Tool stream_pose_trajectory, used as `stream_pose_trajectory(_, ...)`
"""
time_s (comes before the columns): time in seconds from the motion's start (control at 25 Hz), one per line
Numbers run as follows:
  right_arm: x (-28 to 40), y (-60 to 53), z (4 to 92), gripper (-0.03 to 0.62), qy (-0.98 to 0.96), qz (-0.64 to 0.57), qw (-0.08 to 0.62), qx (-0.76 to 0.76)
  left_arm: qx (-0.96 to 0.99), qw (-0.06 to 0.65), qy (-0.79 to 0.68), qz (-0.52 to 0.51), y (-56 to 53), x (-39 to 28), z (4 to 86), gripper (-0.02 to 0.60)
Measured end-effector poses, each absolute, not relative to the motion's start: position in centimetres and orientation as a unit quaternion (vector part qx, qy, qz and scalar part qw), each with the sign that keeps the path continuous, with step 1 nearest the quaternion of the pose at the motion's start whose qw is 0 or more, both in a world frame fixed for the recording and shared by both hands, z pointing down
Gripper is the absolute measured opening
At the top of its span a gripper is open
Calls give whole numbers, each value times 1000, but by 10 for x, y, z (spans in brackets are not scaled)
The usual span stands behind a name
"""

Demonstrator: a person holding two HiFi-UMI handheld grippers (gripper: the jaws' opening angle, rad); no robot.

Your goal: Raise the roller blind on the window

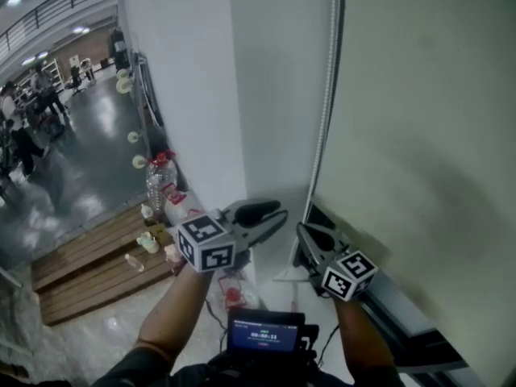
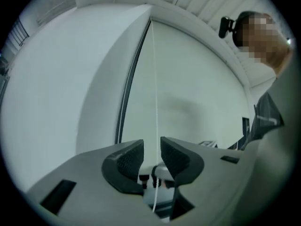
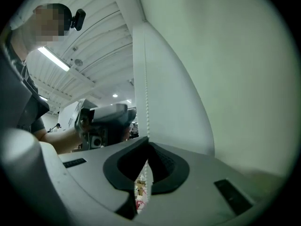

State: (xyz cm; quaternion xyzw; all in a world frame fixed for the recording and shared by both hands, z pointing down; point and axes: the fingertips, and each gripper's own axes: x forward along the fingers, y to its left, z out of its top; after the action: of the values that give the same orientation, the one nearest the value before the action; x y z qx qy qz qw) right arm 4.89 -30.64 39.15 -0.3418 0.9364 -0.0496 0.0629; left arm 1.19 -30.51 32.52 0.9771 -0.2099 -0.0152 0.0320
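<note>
The pale roller blind [image 1: 419, 135] hangs down over the window on the right. Its white bead chain [image 1: 326, 95] runs down along the blind's left edge. My right gripper [image 1: 302, 230] is low on the chain, its jaws shut on the chain [image 3: 146, 93] in the right gripper view [image 3: 148, 142]. My left gripper [image 1: 278, 214] sits just left of it. Its jaws stand open in the left gripper view [image 2: 152, 145], with the chain [image 2: 154, 79] running through the gap, clear of both pads. The blind [image 2: 197, 88] fills the space behind.
A white pillar [image 1: 185, 95] stands left of the chain. A water bottle [image 1: 161, 176] and small items sit on a wooden pallet [image 1: 97, 264] below. A dark window frame [image 1: 403, 313] runs under the blind. A screen [image 1: 264, 333] sits at my chest. People [image 1: 24, 127] stand far left.
</note>
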Motion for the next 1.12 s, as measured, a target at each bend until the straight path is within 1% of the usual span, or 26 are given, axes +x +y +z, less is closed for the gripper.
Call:
stream_pose_trajectory(0.08, 45, -306, 392, 8, 937, -49, 63, -339, 979, 26, -199, -25, -309, 29, 305, 107)
stream_pose_trajectory(0.12, 42, -307, 392, 8, 938, -50, 64, -338, 979, 19, -202, -21, -312, 35, 300, 51)
stream_pose_trajectory(0.16, 39, -308, 393, 8, 938, -52, 66, -337, 979, 12, -205, -17, -315, 41, 297, 28)
stream_pose_trajectory(0.28, 39, -307, 394, 8, 938, -53, 64, -337, 982, 11, -187, -19, -313, 58, 291, 29)
stream_pose_trajectory(0.36, 40, -305, 393, 8, 938, -52, 62, -337, 984, 16, -176, -25, -311, 62, 289, 84)
stream_pose_trajectory(0.4, 40, -303, 392, 8, 938, -52, 62, -337, 983, 16, -180, -25, -312, 61, 289, 83)
stream_pose_trajectory(0.44, 41, -302, 391, 8, 938, -51, 62, -338, 982, 16, -186, -26, -314, 61, 289, 36)
stream_pose_trajectory(0.48, 42, -301, 390, 8, 937, -51, 63, -339, 981, 18, -190, -29, -316, 61, 289, 8)
stream_pose_trajectory(0.64, 44, -299, 390, 8, 937, -54, 66, -340, 981, 34, -182, -50, -314, 62, 290, 3)
stream_pose_trajectory(0.76, 43, -298, 389, 8, 937, -53, 68, -340, 982, 27, -180, -55, -312, 62, 288, 2)
stream_pose_trajectory(0.92, 39, -297, 397, 8, 937, -59, 58, -339, 982, 6, -185, -33, -310, 62, 297, 3)
stream_pose_trajectory(1.12, 42, -294, 436, 8, 933, -96, 26, -346, 981, 26, -190, -10, -311, 63, 337, 3)
